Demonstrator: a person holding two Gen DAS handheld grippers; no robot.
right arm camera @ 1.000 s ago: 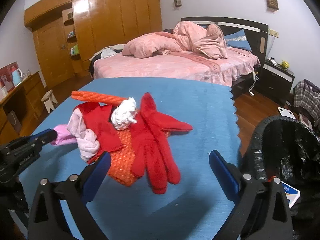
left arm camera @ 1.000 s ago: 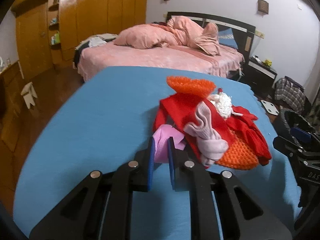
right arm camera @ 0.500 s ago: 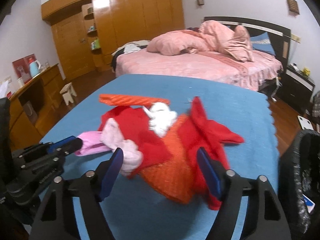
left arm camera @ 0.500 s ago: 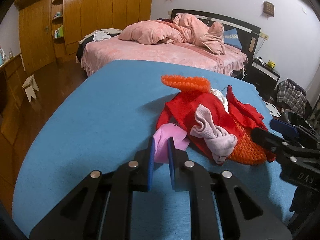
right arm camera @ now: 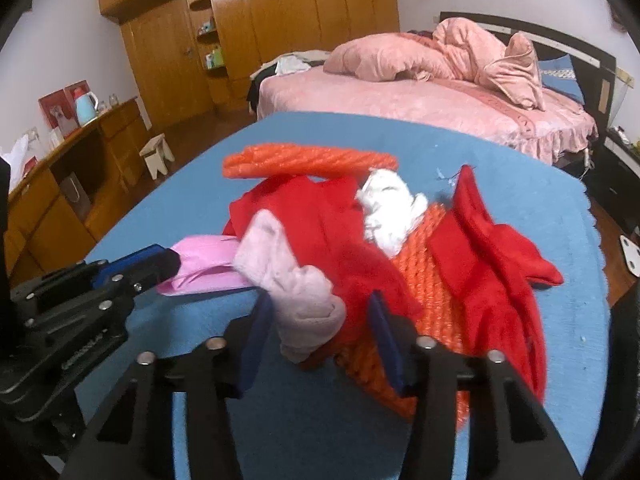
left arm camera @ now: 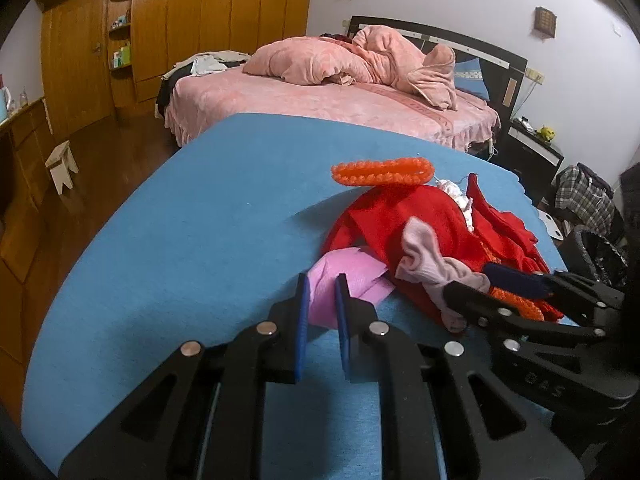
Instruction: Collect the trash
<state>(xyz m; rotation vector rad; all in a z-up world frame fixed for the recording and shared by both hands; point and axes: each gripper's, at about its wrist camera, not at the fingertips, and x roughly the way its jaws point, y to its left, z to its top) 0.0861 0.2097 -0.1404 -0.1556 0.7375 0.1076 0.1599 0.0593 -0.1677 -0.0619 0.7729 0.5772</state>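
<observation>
One pale pink sock (right arm camera: 294, 284), long axis lengthwise between right gripper (right arm camera: 318, 338) fingers.

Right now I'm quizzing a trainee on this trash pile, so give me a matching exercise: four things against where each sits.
Things:
1. pink paper
2. pale pink sock
3. white wad
4. orange mesh roll

Places:
A. far edge of the pile
B. pinched in the left gripper
C. on top of the pile, middle
D. between the right gripper's fingers

Pairs: 1-B, 2-D, 3-C, 4-A
</observation>
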